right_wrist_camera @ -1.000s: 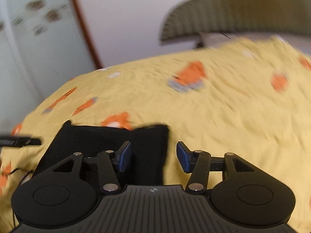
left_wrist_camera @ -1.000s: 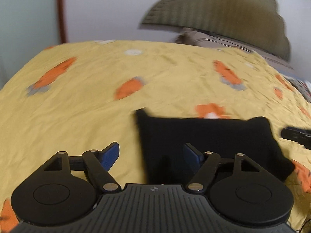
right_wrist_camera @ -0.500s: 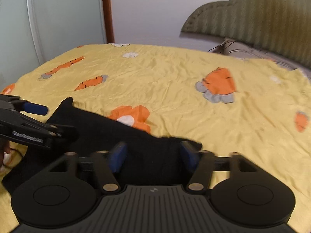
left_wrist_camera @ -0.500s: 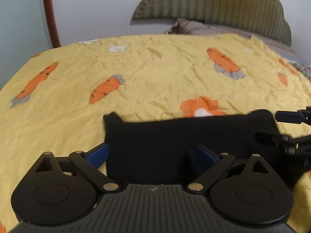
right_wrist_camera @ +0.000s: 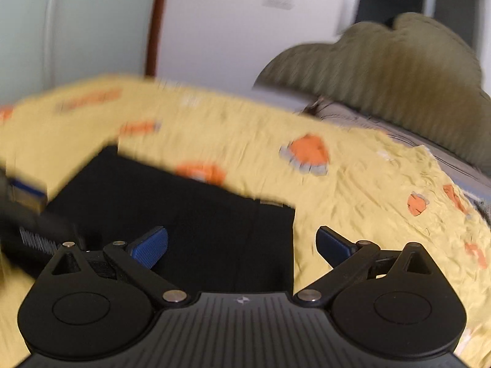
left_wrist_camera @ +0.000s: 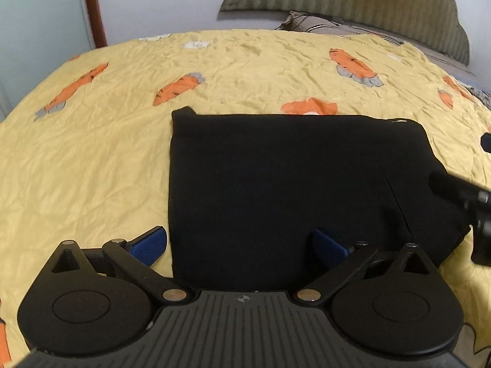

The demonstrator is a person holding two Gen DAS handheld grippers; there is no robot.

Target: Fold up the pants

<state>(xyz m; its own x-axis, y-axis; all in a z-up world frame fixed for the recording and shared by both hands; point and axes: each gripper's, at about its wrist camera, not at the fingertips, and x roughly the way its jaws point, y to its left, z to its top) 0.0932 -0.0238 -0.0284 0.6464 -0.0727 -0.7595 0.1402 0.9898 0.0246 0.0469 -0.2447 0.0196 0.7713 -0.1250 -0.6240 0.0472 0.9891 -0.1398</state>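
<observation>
One pair of black pants [left_wrist_camera: 276, 190], folded into a rectangle, lies flat on the yellow carrot-print bedspread [left_wrist_camera: 92, 159]. Left gripper [left_wrist_camera: 241, 247] and right gripper [right_wrist_camera: 242, 245] each hang spread wide, gripping nothing, straddling opposite side edges. Bare bedspread surrounds the pants. No legible writing.

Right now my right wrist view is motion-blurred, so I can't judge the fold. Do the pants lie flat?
Observer: Yes, in the left wrist view the pants lie flat as a tidy rectangle on the bedsheet.
Operator: Where is the left gripper?
Observer: The left gripper hovers open at the near edge, one jaw over bedsheet, the other over cloth.
Operator: Any loose bits?
Observer: A small tab pokes out at the far left corner.
</observation>
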